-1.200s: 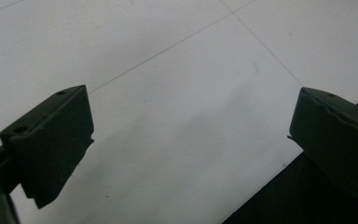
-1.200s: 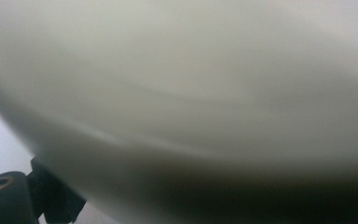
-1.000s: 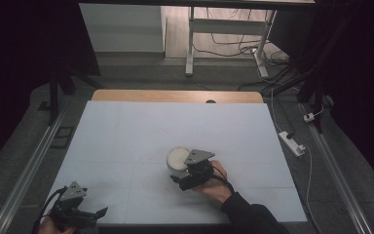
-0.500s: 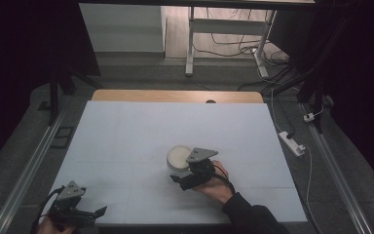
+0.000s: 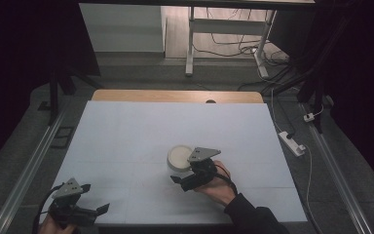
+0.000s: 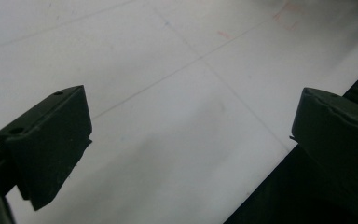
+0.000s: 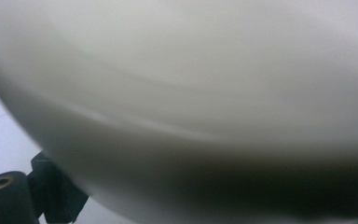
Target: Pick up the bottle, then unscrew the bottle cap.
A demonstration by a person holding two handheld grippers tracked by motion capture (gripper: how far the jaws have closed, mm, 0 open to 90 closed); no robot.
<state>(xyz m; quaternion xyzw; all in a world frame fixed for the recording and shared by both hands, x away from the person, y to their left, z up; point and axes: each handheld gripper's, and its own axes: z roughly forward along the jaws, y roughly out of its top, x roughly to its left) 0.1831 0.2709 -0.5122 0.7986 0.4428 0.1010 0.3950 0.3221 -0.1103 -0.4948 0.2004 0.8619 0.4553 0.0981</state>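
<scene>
A white bowl (image 5: 180, 157) stands on the white table (image 5: 126, 131) a little right of centre. My right gripper (image 5: 181, 176) is pressed up to the bowl's near side, held by a hand coming from the lower right. In the right gripper view the bowl's pale wall (image 7: 182, 93) looms blurred and very close. One black finger (image 7: 51, 196) sits far out at the lower left, partly under the bowl, so the jaws stand wide apart. My left gripper (image 5: 96, 197) rests at the table's near left corner, open, with bare table between its jaws (image 6: 191, 140).
The table's near edge (image 6: 279, 186) runs just beside the left gripper. A wooden strip (image 5: 175, 96) borders the far edge. A white power strip (image 5: 292, 143) lies on the floor to the right, and metal rails flank the table.
The left gripper has drifted slightly at the near left corner. The right gripper and the bowl have barely moved.
</scene>
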